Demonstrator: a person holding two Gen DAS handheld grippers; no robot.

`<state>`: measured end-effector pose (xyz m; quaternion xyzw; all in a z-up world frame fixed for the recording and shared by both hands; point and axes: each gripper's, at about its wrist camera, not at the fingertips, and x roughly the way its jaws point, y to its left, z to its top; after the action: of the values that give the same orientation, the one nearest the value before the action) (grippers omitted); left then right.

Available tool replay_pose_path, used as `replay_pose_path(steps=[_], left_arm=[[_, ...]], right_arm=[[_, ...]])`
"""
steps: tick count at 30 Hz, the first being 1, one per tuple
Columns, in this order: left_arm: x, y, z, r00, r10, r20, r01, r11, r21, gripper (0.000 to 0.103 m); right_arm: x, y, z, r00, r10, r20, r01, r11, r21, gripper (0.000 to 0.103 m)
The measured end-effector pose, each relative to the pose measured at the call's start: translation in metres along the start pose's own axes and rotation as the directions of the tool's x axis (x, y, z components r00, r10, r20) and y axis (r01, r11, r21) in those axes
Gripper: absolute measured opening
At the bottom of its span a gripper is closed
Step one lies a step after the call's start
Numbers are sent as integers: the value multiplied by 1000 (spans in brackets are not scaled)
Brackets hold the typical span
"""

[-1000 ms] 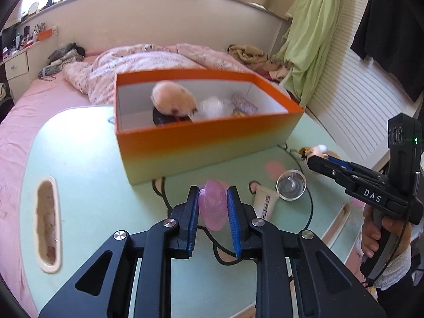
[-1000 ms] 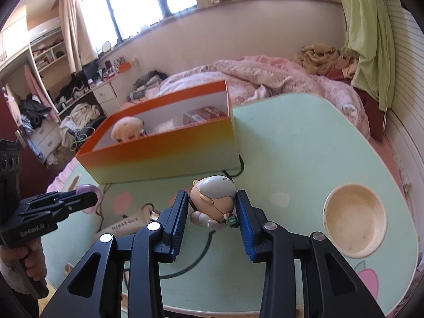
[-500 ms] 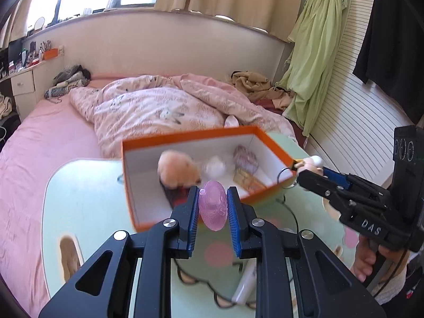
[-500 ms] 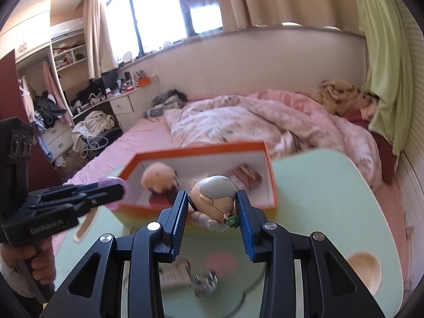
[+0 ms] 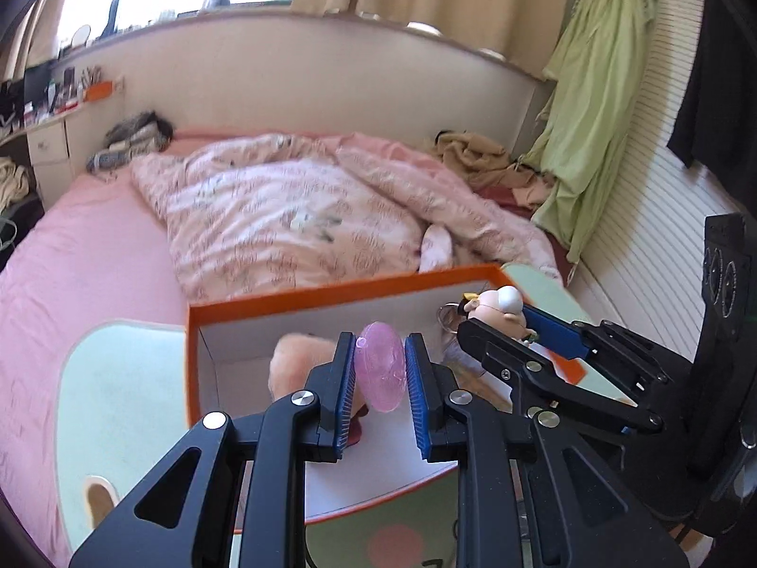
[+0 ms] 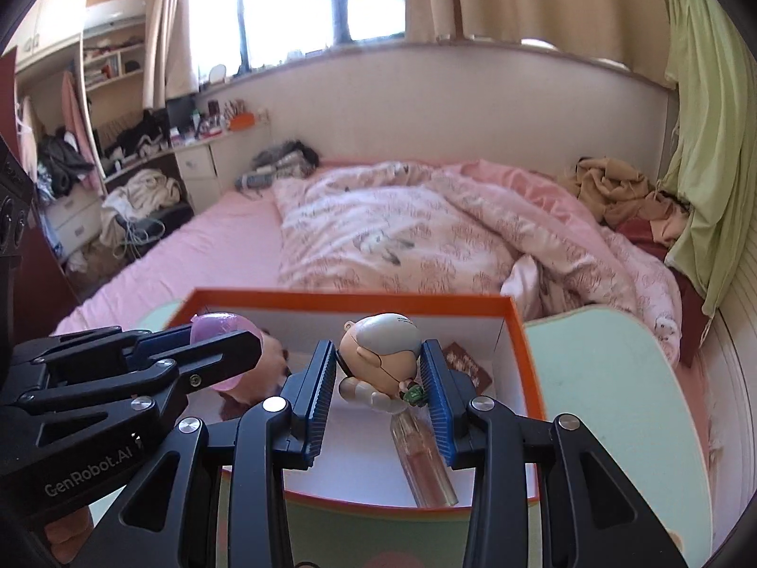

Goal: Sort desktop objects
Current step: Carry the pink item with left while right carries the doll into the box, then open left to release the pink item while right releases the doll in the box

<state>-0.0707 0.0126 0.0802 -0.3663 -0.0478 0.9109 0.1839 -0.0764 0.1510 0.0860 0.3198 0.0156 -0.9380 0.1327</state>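
Note:
My left gripper [image 5: 378, 374] is shut on a pink translucent egg-shaped toy [image 5: 381, 371] and holds it above the orange box [image 5: 331, 293]. My right gripper [image 6: 381, 371] is shut on a small figurine with a grey head [image 6: 383, 355], also above the box [image 6: 530, 369]. Each gripper shows in the other's view: the right gripper [image 5: 501, 317] at right, the left gripper [image 6: 222, 341] at left. Inside the box lie a peach plush toy [image 5: 293, 364], a clear bottle [image 6: 421, 454] and a small brown packet [image 6: 466, 362].
The box stands on a pale green table [image 6: 615, 402] whose far edge meets a bed with a pink quilt [image 6: 402, 236]. A green cloth [image 5: 596, 109] hangs at the right by a white slatted wall. Cluttered shelves [image 6: 94, 142] stand at the far left.
Both grippers have risen from the table and moved forward over the open box, each still holding its toy. The table items below have dropped out of view.

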Motion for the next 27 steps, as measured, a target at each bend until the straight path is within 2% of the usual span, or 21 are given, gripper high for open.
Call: replay_pose_path(steps=[3,9,27], left_arm=[[12,4,-5,1000,9,-26,-9,1000,-5,22],[17,4,-9,1000,8,-24,-8,1000,-12,22],[19,6,-11,1000,-5,-25,5,1000,-23,22]], right_arm=[[10,-2,-7,1000,-5,-29,5,1000,-4,36],[24,-6,-16,997,-14,-70,15,1000,4,36],[25,-3,-18,997,-28,-74,27,1000,-9,36]])
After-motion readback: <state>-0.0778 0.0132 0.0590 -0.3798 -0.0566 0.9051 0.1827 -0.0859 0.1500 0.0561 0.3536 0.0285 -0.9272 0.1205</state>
